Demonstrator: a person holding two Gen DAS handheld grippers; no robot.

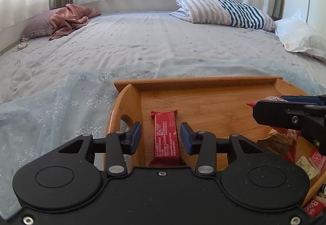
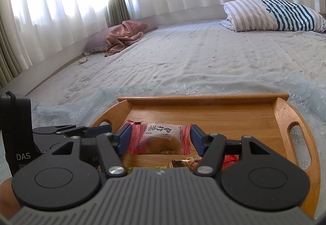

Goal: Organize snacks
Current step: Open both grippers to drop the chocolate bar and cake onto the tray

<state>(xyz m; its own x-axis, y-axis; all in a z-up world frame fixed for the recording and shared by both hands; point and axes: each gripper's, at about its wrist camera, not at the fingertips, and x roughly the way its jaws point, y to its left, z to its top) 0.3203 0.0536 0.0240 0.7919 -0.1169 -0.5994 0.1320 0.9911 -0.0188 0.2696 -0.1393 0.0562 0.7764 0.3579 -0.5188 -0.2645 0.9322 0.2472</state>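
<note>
Red foil snack bar (image 1: 166,137) lies between parted left tongs (image 1: 161,137); right tongs (image 2: 160,139) clamp a pink cake packet (image 2: 161,139).

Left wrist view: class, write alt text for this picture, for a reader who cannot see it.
A red snack bar lies on a wooden tray between the open blue-padded fingers of the left gripper, which do not touch it. The right gripper reaches in from the right edge above more wrapped snacks. The tray sits on a pale bed.
</note>
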